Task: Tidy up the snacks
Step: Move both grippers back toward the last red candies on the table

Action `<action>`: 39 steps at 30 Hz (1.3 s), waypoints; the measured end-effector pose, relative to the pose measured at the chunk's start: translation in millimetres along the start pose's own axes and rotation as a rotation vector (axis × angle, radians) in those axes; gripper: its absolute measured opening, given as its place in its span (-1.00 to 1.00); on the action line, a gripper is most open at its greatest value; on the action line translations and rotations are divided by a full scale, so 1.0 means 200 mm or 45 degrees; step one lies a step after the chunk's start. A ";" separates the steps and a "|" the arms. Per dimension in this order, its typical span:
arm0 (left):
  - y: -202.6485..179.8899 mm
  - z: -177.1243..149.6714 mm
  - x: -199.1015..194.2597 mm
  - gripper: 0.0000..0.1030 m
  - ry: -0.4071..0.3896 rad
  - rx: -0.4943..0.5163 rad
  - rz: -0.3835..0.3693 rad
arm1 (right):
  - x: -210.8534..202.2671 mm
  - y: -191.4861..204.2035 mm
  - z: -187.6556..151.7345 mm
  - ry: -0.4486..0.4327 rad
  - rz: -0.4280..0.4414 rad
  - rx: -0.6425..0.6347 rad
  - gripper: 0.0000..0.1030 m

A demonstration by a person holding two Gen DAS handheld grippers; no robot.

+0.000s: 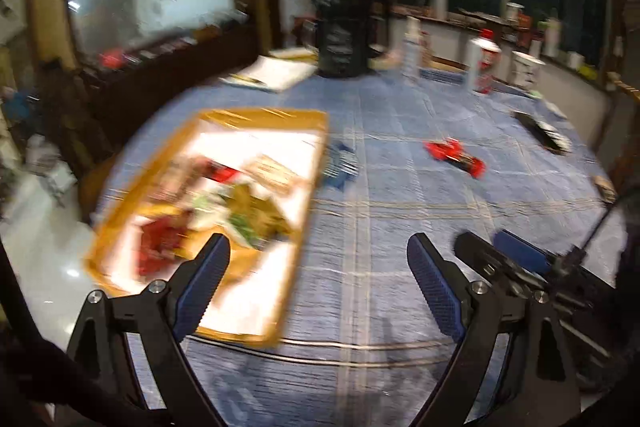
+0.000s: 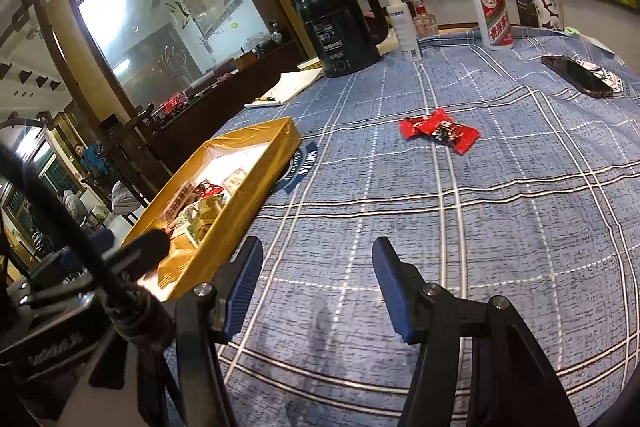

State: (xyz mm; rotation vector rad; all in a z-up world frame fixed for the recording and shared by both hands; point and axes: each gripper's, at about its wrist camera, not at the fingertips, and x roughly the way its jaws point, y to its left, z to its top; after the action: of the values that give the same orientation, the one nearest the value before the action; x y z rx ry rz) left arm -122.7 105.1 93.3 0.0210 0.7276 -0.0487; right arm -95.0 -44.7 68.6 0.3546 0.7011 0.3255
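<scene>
Meanwhile, both grippers hang over the blue checked tablecloth [image 2: 520, 207] with nothing between their jaws: the left gripper [image 1: 318, 283] spread wide, the right gripper [image 2: 316, 287] partly open. Two red snack packets [image 2: 438, 131] lie mid-table, well apart from the yellow tray [image 2: 240, 203] at the left edge, where other snacks are already piled. The risk appears to be a pinch that catches loose cloth with the slippery wrappers, or takes only one of the touching pair. A phone [image 2: 576, 75] and a bottle [image 2: 494, 15] stand near the far edge.
</scene>
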 end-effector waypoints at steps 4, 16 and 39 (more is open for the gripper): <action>-0.04 -0.02 0.04 0.67 0.062 0.023 -0.217 | -0.05 -0.13 0.05 -0.018 -0.064 0.007 0.11; -0.12 -0.01 0.18 0.68 0.126 0.046 -0.288 | 0.00 -0.46 0.26 0.051 -0.272 0.018 0.11; -0.14 0.04 0.29 0.31 0.207 0.010 -0.338 | 0.52 -0.52 0.49 0.238 -0.303 -0.095 0.10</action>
State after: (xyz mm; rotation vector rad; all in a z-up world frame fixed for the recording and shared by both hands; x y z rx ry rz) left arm -75.3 75.6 61.3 -0.0646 0.8892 -0.3062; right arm 63.6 -115.1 34.8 0.1683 0.9029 0.1592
